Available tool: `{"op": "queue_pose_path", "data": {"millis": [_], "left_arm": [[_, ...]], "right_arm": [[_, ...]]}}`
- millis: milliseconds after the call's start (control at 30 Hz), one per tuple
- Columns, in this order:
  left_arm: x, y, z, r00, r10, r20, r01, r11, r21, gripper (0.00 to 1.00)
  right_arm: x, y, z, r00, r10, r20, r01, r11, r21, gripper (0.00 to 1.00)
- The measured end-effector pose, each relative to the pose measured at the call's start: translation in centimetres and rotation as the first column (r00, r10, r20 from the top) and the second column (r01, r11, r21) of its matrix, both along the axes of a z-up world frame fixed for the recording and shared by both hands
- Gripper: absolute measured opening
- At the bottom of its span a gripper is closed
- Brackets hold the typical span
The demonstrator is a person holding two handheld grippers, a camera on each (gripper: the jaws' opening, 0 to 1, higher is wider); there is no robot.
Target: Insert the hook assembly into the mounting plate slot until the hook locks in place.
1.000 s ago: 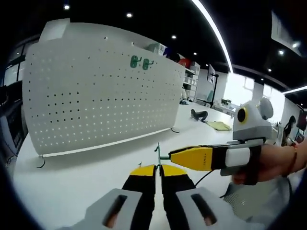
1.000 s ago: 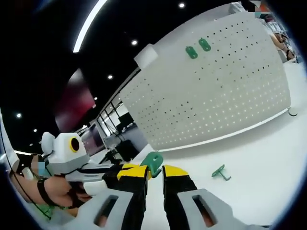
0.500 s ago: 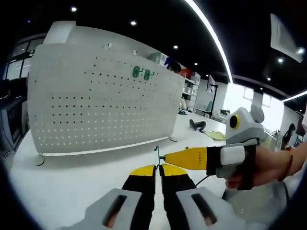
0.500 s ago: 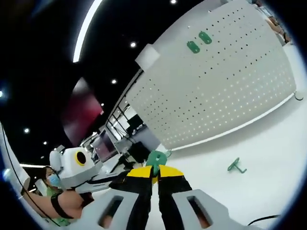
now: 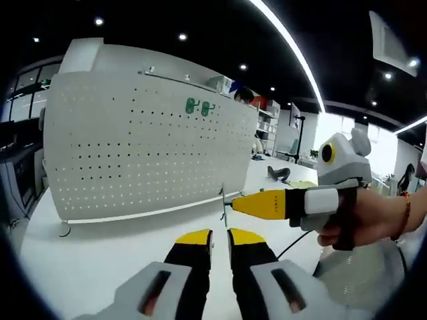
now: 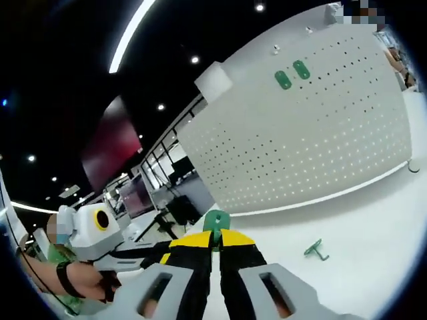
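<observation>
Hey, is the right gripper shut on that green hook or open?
Shut on it: the right gripper has its jaws pressed together, with the green hook pinched at their tips.

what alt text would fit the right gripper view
The right gripper, yellow-tipped jaws shut on a small green plastic hook, points toward a white perforated pegboard panel carrying two green hooks. Another loose green hook lies on the white table.
</observation>
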State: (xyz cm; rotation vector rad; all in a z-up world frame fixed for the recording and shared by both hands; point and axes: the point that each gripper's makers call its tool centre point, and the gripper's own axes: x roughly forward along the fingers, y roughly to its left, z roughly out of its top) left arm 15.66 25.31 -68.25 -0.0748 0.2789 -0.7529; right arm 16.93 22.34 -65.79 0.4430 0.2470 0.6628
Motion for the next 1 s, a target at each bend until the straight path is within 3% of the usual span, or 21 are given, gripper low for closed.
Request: {"op": "queue_pose_path", "data": {"millis": [67, 133, 433, 667, 767, 867, 1000], "left_arm": [[-0.2, 0.3, 0.1, 1.000, 0.004, 0.002, -0.004, 1.000, -0.001, 0.11], [-0.5, 0.6, 0.2, 1.000, 0.004, 0.003, -0.004, 1.000, 0.003, 0.12], [-1.4, 2.5, 1.5, 0.998, 0.043, 0.041, -0.043, 0.999, 0.015, 0.17], [-2.7, 3.5, 2.4, 0.996, 0.064, 0.059, -0.063, 0.998, -0.016, 0.21], [-3.3, 3.8, 2.8, 0.996, 0.064, 0.068, -0.062, 0.998, -0.026, 0.23], [-3.9, 3.8, 3.6, 0.994, 0.062, 0.092, -0.055, 0.995, -0.078, 0.27], [-4.6, 3.9, 3.3, 0.994, 0.065, 0.082, -0.059, 0.996, -0.073, 0.30]], "right_arm": [[0.3, -0.3, 0.1, 1.000, -0.011, 0.021, 0.011, 0.999, -0.037, 0.01], [0.5, -0.3, 0.3, 1.000, -0.018, 0.011, 0.018, 0.999, -0.037, 0.01], [1.6, -0.1, 2.6, 0.996, -0.036, 0.077, 0.044, 0.994, -0.100, 0.01], [2.6, -0.6, 3.3, 0.989, -0.078, 0.125, 0.100, 0.977, -0.186, 0.01], [3.0, -1.0, 3.7, 0.985, -0.094, 0.147, 0.123, 0.973, -0.197, 0.01], [3.4, -1.5, 4.1, 0.981, -0.109, 0.161, 0.142, 0.967, -0.210, 0.01], [3.8, -1.9, 4.8, 0.977, -0.121, 0.176, 0.158, 0.963, -0.218, 0.01]]}}
